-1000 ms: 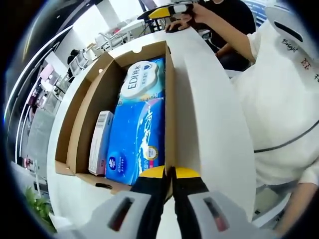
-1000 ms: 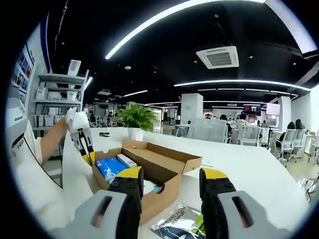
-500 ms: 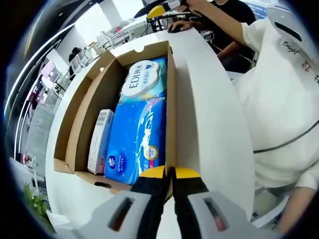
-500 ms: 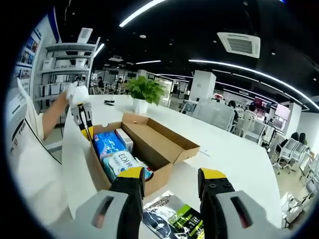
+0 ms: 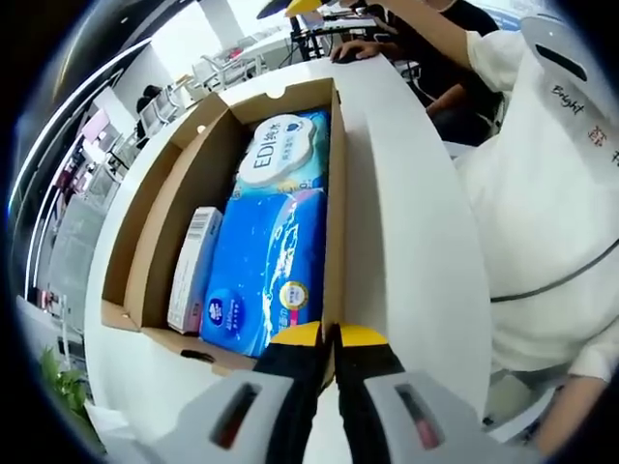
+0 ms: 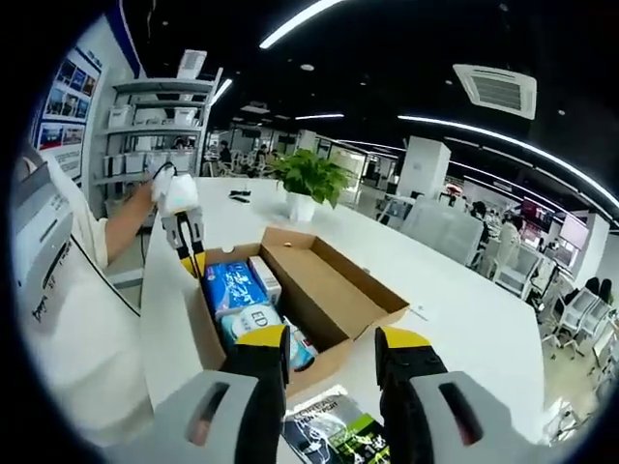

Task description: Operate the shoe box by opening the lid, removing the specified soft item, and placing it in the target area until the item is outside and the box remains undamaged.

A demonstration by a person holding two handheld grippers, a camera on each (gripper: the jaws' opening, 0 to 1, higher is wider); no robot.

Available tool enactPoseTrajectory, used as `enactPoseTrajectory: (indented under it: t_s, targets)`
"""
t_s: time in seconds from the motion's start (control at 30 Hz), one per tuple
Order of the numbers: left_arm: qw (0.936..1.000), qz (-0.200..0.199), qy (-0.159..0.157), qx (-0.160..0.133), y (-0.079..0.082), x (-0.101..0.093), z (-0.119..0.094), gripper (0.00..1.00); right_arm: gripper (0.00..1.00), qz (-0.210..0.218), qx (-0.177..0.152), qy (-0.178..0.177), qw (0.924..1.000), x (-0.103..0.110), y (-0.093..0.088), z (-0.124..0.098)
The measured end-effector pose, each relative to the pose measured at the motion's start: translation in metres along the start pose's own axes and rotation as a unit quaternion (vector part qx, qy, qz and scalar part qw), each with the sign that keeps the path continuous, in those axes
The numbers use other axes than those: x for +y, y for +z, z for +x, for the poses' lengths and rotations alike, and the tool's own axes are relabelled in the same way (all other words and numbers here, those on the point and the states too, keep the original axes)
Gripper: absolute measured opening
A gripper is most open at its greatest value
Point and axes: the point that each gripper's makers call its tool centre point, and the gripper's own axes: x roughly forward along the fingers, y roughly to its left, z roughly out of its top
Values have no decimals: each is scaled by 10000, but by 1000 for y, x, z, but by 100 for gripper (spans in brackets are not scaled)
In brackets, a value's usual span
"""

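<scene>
The brown shoe box (image 5: 160,208) lies open on the white table. Its white lid (image 5: 406,222) is folded back toward the person. Inside lie a blue tissue pack (image 5: 266,275), a pale EDI wipes pack (image 5: 280,155) and a small white carton (image 5: 189,271). My left gripper (image 5: 329,338) is shut on the box's edge where the lid joins the wall; it also appears as the left gripper (image 6: 191,253) at the far corner of the box (image 6: 329,290). My right gripper (image 6: 329,350) is open, hovering over the near end, nothing between its fingers.
A glossy printed packet (image 6: 334,435) lies on the table just below the right jaws. A potted plant (image 6: 309,184) stands beyond the box, shelves (image 6: 160,126) at the left. The person's white sleeve (image 5: 551,193) is to the right; another person (image 5: 426,29) sits at the far end.
The right gripper has come closer to the box and now looks down into it more steeply. The left gripper keeps its hold on the edge; the box and lid have barely shifted.
</scene>
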Motion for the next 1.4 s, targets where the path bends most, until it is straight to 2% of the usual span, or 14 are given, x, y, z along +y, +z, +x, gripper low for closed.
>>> enactPoseTrajectory:
  t_s: [0.1, 0.13, 0.17, 0.2, 0.23, 0.3, 0.47, 0.6, 0.73, 0.83, 1.13, 1.27, 1.33, 1.4]
  targets:
    - [10000, -19, -21, 33, 0, 0, 0, 4, 35, -191, 63, 52, 9998, 4, -2, 3]
    - [10000, -16, -23, 34, 0, 0, 1, 4, 35, -473, 219, -103, 9986, -2, -6, 4]
    - [10000, 21, -78, 34, -1, -2, 6, 3, 35, -556, 338, -205, 9977, -6, -10, 5]
    - [9999, -8, -115, 59, -2, -3, 12, 3, 34, -593, 411, -253, 9971, -8, -12, 6]
    - [9998, 104, -120, 147, -2, -2, 9, 3, 35, -538, 332, -193, 9978, -6, -11, 8]
    - [9998, 173, -50, 118, -2, -4, 8, 3, 35, -427, 294, -138, 9986, -4, -9, 9]
    - [9999, 35, -60, 128, -1, -2, 7, 4, 34, -633, 436, -193, 9969, -3, -11, 12]
    - [9999, 6, -62, 139, -1, -1, 7, 5, 34, -583, 392, -32, 9975, 3, -9, 16]
    - [9996, 157, 91, 205, 2, 0, 1, 7, 36, -554, 412, 140, 9975, 8, -7, 24]
    - [9996, 134, 247, -31, 13, 2, -10, 6, 38, -578, 374, 200, 9974, 12, -5, 29]
    - [9995, 13, 319, 27, 9, 2, -13, 5, 38, -734, 483, 343, 9955, 23, -6, 37]
    - [9993, 214, 285, 66, 9, 1, -12, 4, 37, -752, 571, 377, 9948, 23, -7, 38]
    - [9993, 274, 238, 75, 9, 0, -12, 3, 37, -708, 579, 484, 9946, 25, -7, 38]
    - [9992, 321, 222, 90, 9, 0, -12, 3, 38, -479, 463, 761, 9949, 33, -1, 39]
